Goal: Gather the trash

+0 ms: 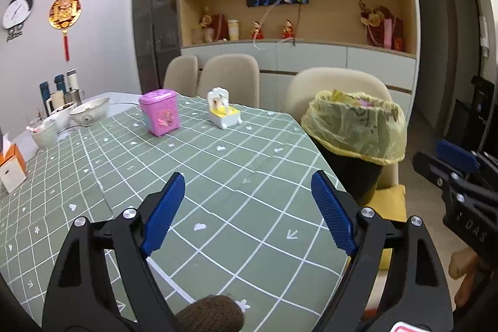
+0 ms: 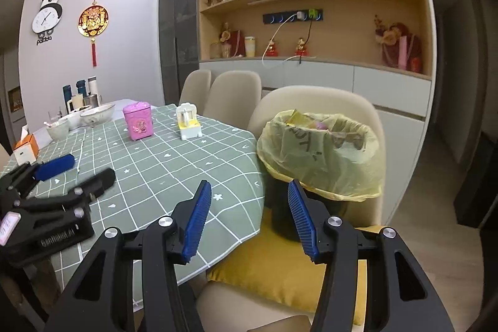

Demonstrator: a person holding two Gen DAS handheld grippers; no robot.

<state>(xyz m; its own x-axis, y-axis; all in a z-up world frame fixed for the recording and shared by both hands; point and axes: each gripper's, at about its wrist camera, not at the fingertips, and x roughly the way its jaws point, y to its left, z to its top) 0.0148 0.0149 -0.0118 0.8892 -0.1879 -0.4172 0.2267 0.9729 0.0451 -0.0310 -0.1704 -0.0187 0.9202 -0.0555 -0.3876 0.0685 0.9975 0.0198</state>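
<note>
A table covered by a green checked cloth [image 1: 218, 164] is seen. Beside it, on a beige chair's yellow cushion [image 2: 274, 273], stands a black bin lined with a yellow plastic bag [image 2: 320, 157] holding trash. The left gripper [image 1: 248, 192] and the right gripper [image 2: 249, 201] are held wide, nothing between them.

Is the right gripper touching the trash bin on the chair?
Apart. The right wrist view shows the right gripper open and empty, with its fingertips short of the yellow-bagged trash bin.

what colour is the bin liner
Pale yellow, translucent liner; clearest in the right wrist view.
</note>
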